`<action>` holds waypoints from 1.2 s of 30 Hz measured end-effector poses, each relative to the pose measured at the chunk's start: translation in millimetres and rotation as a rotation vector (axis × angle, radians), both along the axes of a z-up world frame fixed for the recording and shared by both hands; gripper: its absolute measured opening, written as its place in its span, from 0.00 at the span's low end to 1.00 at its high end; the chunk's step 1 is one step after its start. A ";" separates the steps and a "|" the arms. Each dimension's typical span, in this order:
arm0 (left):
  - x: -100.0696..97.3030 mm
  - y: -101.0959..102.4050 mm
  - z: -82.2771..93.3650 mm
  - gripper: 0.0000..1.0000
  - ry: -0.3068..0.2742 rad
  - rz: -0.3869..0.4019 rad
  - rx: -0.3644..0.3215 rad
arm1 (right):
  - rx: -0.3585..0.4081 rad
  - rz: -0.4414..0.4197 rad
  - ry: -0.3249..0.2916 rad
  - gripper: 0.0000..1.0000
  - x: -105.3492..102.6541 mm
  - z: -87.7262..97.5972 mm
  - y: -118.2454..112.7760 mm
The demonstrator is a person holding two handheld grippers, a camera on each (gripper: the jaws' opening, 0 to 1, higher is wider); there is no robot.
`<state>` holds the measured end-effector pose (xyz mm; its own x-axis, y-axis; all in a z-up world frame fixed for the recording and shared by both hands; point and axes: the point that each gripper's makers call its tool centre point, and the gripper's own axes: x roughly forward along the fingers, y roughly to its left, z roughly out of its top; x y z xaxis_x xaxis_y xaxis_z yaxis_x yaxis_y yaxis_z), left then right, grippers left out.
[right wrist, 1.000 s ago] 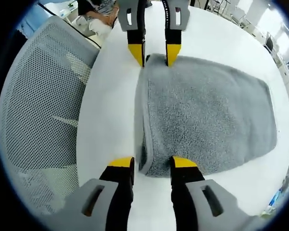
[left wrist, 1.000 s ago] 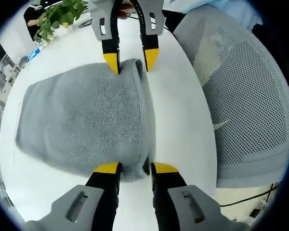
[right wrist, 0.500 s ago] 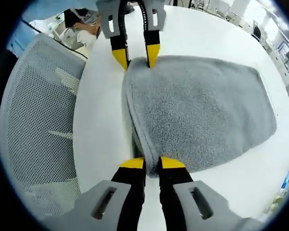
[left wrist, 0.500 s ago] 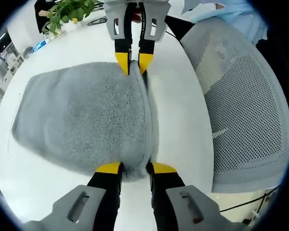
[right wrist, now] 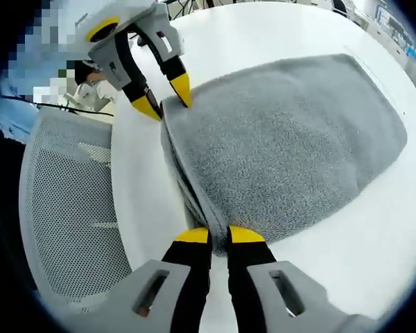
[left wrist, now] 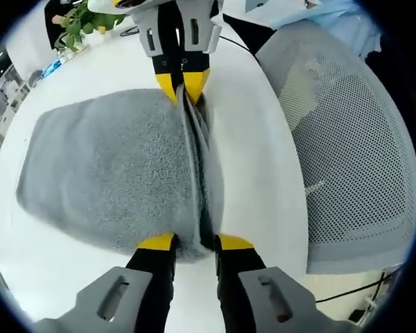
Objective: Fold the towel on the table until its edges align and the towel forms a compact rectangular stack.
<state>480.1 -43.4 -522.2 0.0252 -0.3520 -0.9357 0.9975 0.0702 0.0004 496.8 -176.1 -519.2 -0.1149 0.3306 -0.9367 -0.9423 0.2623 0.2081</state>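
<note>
Towel (left wrist: 104, 166) flat on the table (left wrist: 256, 159), right gripper (right wrist: 218, 236) and left gripper (left wrist: 191, 242) at opposite corners of its chair-side edge, mesh chair (left wrist: 353, 146) just beyond the table's rim, plant (left wrist: 80, 24) at the far end

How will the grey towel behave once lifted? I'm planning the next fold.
The towel will probably sag between the left gripper and right gripper, since its pinched edge already bunches. Its thick pile suggests a secure grip, and its doubled layers may separate.
</note>
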 end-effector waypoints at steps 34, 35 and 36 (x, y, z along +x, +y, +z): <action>15.2 3.8 -0.8 0.05 0.009 0.079 -0.012 | 0.023 0.041 -0.046 0.06 -0.1 3.5 0.6; 12.9 2.4 1.5 0.05 0.012 0.081 -0.013 | 0.024 0.040 -0.046 0.06 0.6 3.1 0.7; 12.8 2.5 1.5 0.05 0.014 0.084 -0.015 | 0.024 0.040 -0.046 0.06 2.5 1.7 0.6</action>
<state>492.9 -40.9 -520.7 0.0422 -0.3627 -0.9309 0.9881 0.1532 -0.0149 499.2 -175.5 -517.4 -0.0860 0.3494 -0.9330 -0.9607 0.2191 0.1706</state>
